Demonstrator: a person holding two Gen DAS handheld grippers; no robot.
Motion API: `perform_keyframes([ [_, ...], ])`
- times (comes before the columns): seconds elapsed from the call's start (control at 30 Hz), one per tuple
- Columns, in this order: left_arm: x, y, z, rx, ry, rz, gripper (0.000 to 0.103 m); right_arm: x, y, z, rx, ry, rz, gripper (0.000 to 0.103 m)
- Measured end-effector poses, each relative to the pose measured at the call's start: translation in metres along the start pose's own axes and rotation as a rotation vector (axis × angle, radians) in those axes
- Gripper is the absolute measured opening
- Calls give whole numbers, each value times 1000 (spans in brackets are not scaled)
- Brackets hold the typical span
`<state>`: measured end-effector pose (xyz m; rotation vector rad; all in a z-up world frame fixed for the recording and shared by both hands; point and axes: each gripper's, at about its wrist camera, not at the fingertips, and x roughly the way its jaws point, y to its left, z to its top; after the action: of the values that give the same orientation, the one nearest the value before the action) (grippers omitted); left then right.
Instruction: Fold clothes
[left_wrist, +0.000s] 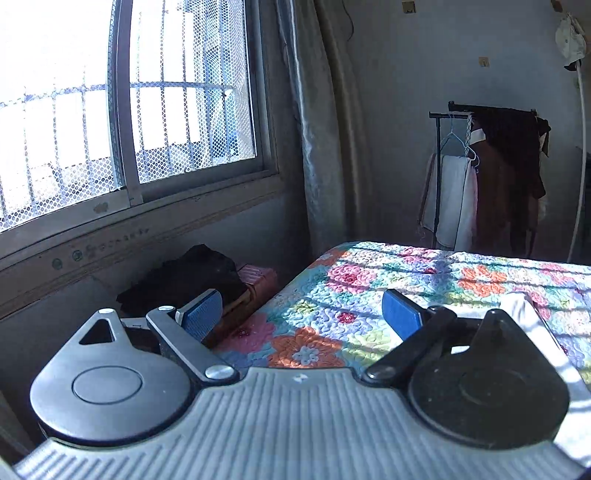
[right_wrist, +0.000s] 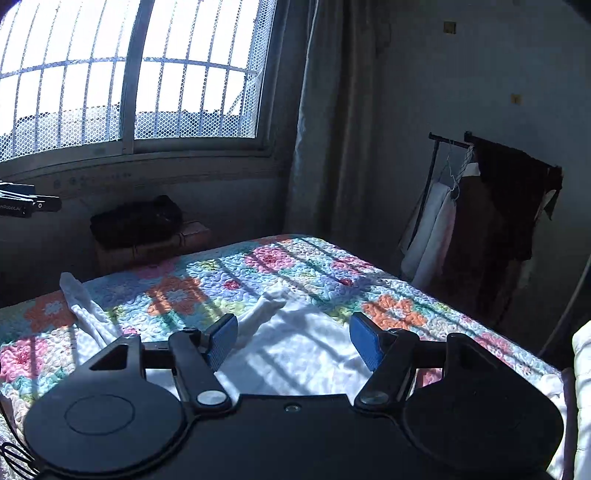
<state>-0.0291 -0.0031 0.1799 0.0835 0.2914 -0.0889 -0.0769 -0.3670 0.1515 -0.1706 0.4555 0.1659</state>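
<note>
A white garment (right_wrist: 295, 343) lies spread on the floral quilt (right_wrist: 184, 288) of the bed, one sleeve (right_wrist: 85, 310) trailing to the left. My right gripper (right_wrist: 293, 341) hovers above it, open, with nothing between its blue pads (right_wrist: 223, 341). In the left wrist view my left gripper (left_wrist: 301, 314) is open wide over the quilt's (left_wrist: 332, 295) near corner, holding nothing. A strip of the white garment (left_wrist: 528, 317) shows behind its right finger. The other gripper's black body (right_wrist: 26, 205) pokes in at the left edge of the right wrist view.
A barred window (left_wrist: 129, 122) and grey curtain (left_wrist: 317, 147) stand behind the bed. A dark bag (left_wrist: 184, 277) sits on a pink box (left_wrist: 258, 280) beside the bed. A clothes rack (left_wrist: 491, 177) with hanging garments stands at the back right. White padded fabric (right_wrist: 581, 369) is at the right edge.
</note>
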Motion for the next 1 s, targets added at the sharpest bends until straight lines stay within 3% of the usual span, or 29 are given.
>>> perform_keyframes([
  [0.13, -10, -15, 22, -67, -97, -60, 94, -17, -16, 28, -2, 7, -47, 89],
  [0.2, -6, -26, 27, -62, -104, -78, 94, -18, -21, 39, 0, 43, -67, 90],
  [0.3, 8, -48, 31, 36, -55, -72, 94, -12, -29, 50, 39, 136, -105, 90],
  [0.4, 28, -63, 22, 73, 56, -138, 94, 6, -34, 51, 89, 253, -93, 90],
  [0.53, 37, -74, -4, 121, 88, -150, 94, 34, -32, 34, 91, 406, -128, 90],
  [0.7, 40, -87, -40, 240, 114, -117, 94, 68, -42, -1, 103, 393, -113, 90],
  [0.77, 41, -89, -52, 281, 101, -155, 94, 93, -53, -14, 137, 411, -126, 90],
  [0.83, 38, -90, -66, 344, 36, -208, 95, 113, -63, -26, 174, 441, -147, 90],
  [0.9, 41, -93, -75, 359, 11, -211, 96, 125, -73, -37, 195, 464, -158, 88],
  [1.0, 50, -90, -84, 315, 49, -201, 96, 128, -84, -46, 236, 450, -162, 88],
])
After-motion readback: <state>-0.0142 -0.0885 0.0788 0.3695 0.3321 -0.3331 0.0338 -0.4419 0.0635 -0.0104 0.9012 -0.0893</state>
